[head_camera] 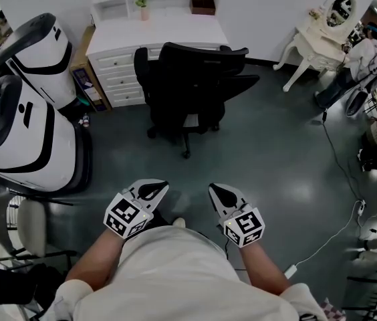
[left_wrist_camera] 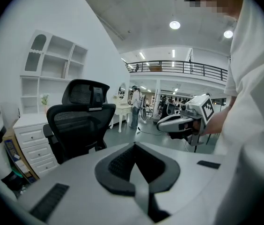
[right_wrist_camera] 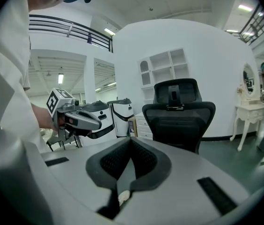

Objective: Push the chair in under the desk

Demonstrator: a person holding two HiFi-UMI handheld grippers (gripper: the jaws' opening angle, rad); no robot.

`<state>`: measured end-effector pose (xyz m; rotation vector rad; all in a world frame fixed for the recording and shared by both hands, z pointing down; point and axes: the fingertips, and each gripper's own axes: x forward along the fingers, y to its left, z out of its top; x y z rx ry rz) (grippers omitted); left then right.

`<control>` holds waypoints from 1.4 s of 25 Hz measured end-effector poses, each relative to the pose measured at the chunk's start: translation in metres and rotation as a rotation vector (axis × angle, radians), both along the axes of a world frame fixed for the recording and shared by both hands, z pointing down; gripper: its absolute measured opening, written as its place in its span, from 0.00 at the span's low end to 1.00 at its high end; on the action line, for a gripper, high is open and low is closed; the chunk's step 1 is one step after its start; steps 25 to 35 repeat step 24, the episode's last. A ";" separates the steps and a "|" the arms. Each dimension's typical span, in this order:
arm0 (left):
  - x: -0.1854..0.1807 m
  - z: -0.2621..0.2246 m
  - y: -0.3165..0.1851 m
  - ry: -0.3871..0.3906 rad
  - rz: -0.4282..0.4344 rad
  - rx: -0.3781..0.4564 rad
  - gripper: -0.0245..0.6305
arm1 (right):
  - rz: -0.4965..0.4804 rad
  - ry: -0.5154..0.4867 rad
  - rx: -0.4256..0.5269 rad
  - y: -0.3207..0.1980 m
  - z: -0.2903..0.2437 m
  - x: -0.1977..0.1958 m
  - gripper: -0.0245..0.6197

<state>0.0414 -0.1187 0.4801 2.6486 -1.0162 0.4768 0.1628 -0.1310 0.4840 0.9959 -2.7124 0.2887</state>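
A black mesh office chair (head_camera: 192,85) stands on the grey floor, its back toward me, just in front of the white desk (head_camera: 155,35) with drawers. The chair also shows in the left gripper view (left_wrist_camera: 78,121) and the right gripper view (right_wrist_camera: 179,116). My left gripper (head_camera: 156,191) and right gripper (head_camera: 218,194) are held side by side close to my body, well short of the chair. Both are shut with nothing between the jaws. Each gripper sees the other: the right gripper (left_wrist_camera: 162,123) and the left gripper (right_wrist_camera: 104,124).
Two large white and black machines (head_camera: 31,112) stand at the left. A white vanity table with a mirror (head_camera: 322,32) is at the back right, with a person (head_camera: 359,59) near it. A cable (head_camera: 339,172) trails across the floor on the right. Grey chairs (head_camera: 8,226) sit at the lower left.
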 end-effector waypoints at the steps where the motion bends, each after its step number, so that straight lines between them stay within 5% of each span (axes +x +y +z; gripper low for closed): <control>1: -0.001 0.000 0.000 0.001 -0.002 -0.002 0.03 | 0.000 0.000 0.001 0.000 0.000 0.000 0.04; 35: 0.002 0.004 -0.028 0.016 0.038 -0.012 0.03 | -0.006 0.014 -0.002 -0.022 0.001 -0.006 0.04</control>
